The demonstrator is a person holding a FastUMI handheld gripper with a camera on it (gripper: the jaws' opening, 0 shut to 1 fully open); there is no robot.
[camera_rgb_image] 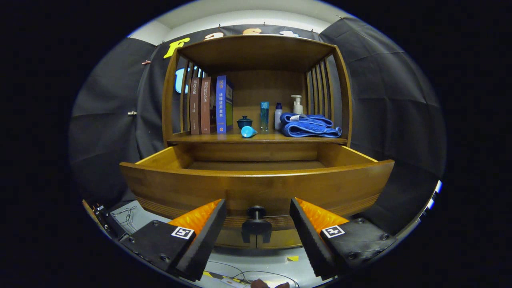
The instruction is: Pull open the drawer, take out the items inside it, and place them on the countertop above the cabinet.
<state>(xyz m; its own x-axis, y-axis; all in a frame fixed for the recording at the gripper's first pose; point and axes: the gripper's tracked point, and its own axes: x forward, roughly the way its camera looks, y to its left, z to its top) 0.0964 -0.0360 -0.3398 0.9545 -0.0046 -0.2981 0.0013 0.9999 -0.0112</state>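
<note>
The wooden cabinet's drawer (256, 188) is pulled out toward me, and the part of its inside that I can see looks bare. A dark round knob (256, 212) sits on the drawer front, between my two fingers and clear of both. My gripper (258, 218) is open, its fingers on either side of the knob without touching it. Above the drawer, the countertop (224, 138) carries a folded blue towel (310, 125), a light blue cup on its side (248, 131), a dark teal lidded pot (244, 121), a tall blue bottle (264, 115), a white bottle with a blue cap (278, 116) and a pump bottle (297, 104).
Three upright books (211, 105) stand at the left of the countertop. Slatted side walls and a wooden top enclose the shelf space. Cables (128, 214) lie on the pale floor below the drawer.
</note>
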